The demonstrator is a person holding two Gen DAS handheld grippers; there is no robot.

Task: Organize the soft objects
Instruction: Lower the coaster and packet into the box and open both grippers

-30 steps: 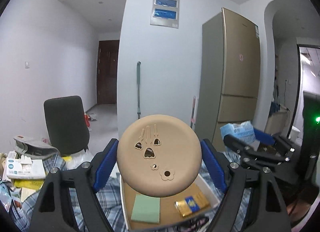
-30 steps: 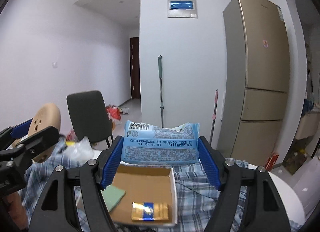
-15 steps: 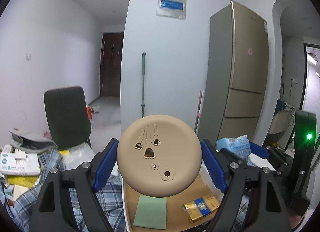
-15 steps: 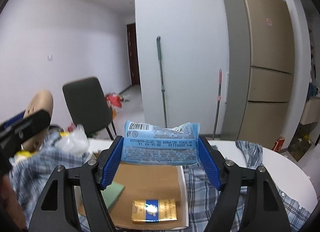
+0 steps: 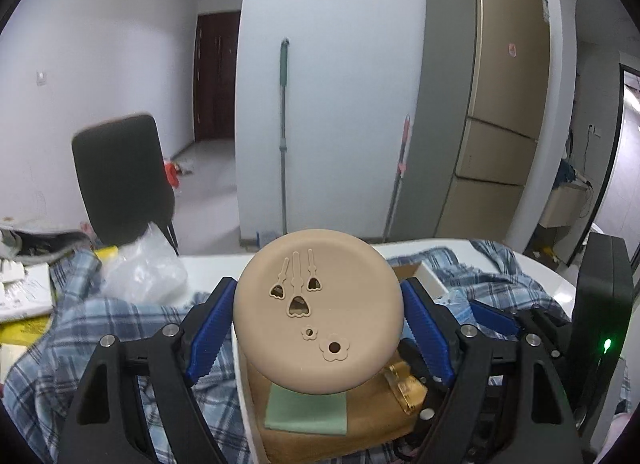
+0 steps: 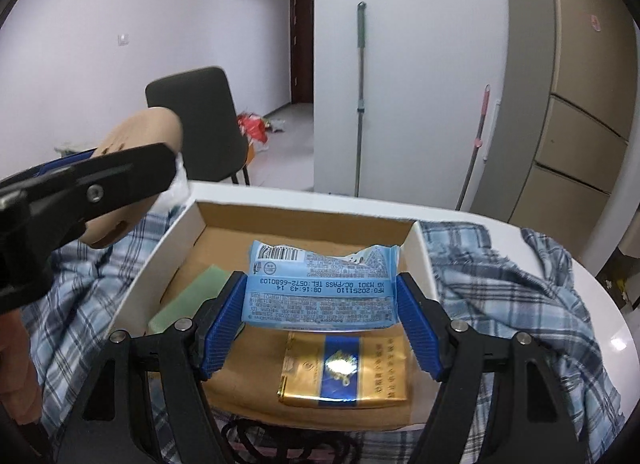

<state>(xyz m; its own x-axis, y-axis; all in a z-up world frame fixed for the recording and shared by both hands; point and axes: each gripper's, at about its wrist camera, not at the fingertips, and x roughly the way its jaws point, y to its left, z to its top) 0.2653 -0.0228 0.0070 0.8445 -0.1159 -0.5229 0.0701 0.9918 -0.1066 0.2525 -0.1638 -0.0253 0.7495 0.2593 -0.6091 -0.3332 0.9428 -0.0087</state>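
My left gripper [image 5: 318, 322] is shut on a round tan soft disc [image 5: 318, 312] with cut-out shapes, held above the left side of a white cardboard box [image 5: 242, 392]. My right gripper [image 6: 320, 318] is shut on a light blue tissue pack [image 6: 322, 286], held over the middle of the same box [image 6: 172, 240]. Inside the box lie a green pad [image 6: 186, 298] [image 5: 306, 412] and a gold-and-blue packet [image 6: 346, 370] [image 5: 404, 386]. The left gripper with the tan disc [image 6: 136, 135] shows at the left of the right wrist view.
The box sits on a blue plaid cloth [image 6: 500, 292] over a white round table [image 6: 608, 328]. A clear plastic bag [image 5: 144, 268] and papers [image 5: 24, 296] lie at left. A dark chair [image 6: 196, 123], mops and a fridge [image 5: 484, 123] stand behind.
Both grippers have tilted down and moved toward the box, which now fills more of each view. Each keeps its object held.
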